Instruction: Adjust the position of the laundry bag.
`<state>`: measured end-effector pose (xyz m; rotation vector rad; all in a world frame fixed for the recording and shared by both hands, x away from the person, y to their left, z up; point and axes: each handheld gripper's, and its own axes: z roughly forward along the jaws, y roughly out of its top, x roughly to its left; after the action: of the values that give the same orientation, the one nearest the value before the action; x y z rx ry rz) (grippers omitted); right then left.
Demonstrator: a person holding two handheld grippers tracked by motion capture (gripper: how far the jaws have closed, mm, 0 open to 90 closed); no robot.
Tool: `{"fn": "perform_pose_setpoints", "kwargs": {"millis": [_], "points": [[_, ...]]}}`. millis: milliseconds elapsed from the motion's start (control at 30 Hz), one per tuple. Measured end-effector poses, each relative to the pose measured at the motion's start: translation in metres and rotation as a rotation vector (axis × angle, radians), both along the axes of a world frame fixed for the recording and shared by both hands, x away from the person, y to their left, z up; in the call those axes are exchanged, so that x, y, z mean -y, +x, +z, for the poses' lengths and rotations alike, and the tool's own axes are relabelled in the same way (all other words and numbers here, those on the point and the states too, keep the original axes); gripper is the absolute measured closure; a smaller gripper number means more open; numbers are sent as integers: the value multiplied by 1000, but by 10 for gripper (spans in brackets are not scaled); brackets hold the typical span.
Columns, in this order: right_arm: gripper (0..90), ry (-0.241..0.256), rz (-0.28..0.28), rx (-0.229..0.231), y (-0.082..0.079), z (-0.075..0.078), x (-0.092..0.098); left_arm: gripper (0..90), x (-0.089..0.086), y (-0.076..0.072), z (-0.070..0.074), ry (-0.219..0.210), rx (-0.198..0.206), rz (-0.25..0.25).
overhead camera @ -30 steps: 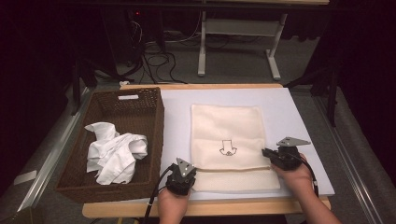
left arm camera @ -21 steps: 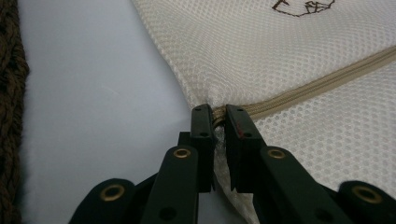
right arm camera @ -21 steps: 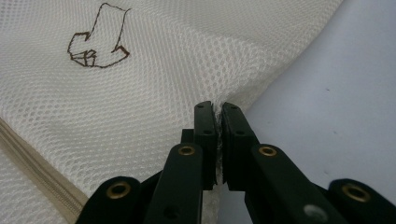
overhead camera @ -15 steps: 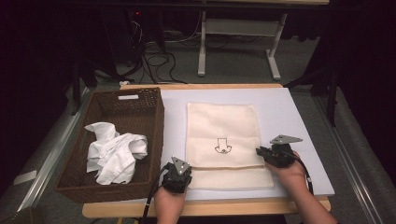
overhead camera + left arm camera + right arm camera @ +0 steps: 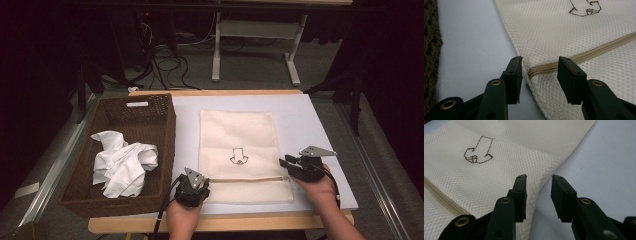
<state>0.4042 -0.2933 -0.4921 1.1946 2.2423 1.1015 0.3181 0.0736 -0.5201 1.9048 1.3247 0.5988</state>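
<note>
Down at the near edge of the table, the left gripper (image 5: 192, 186) sits with its jaws parted and nothing between them, straddling the near-left edge of a cream mesh laundry bag (image 5: 239, 150) right where the end of the tan zipper (image 5: 574, 58) meets the bag's side; one jaw stands over the bare white table top (image 5: 310, 117), the other over the mesh, and whether either touches the fabric cannot be told. Across the bag, the right gripper (image 5: 287, 164) is likewise parted and holds nothing, its jaws straddling the bag's right edge just beyond the zipper line, one over the mesh and one over the white surface. A person's hands grasp both tools from the near side, with a dark cable (image 5: 162, 212) trailing from the left one off the table's near edge. The bag lies flat in the middle of the table, long side running near to far, with a small brown arrow-shaped mark (image 5: 238, 156) printed at its middle and the zipper crossing it close to its near end. To the left, just beside the bag, stands a dark brown wicker basket (image 5: 165, 125) holding a crumpled white cloth (image 5: 122, 162). Beyond the far edge of the table, the legs of a white stand (image 5: 255, 45) and loose cables (image 5: 170, 60) rest on the grey floor.
</note>
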Motion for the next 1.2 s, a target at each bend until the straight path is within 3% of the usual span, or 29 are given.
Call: {"fn": "perform_pose_setpoints", "kwargs": {"millis": [167,300,367,467,633,900,967,1200], "points": [[704,-4,-3,-3,-9,0,8,542,2,1,-2,5,-11,-9],[891,29,-12,-10,-21,4,24,545,1,-1,0,-2,7,-12],[900,56,-16,-36,-27,4,31,547,1,-2,1,-8,13,-18],[900,63,-30,-67,-35,1,37,542,3,-3,3,-19,25,-30],[900,65,-30,-102,-33,-6,29,530,8,-4,7,-33,52,-55],[894,30,128,-60,-46,-1,-14,524,13,-7,10,-51,69,-87],[883,15,144,-57,-48,-1,-19,519,14,-8,10,-49,68,-96],[798,80,73,-17,-53,11,5,503,17,-8,10,-58,74,-115]]}}
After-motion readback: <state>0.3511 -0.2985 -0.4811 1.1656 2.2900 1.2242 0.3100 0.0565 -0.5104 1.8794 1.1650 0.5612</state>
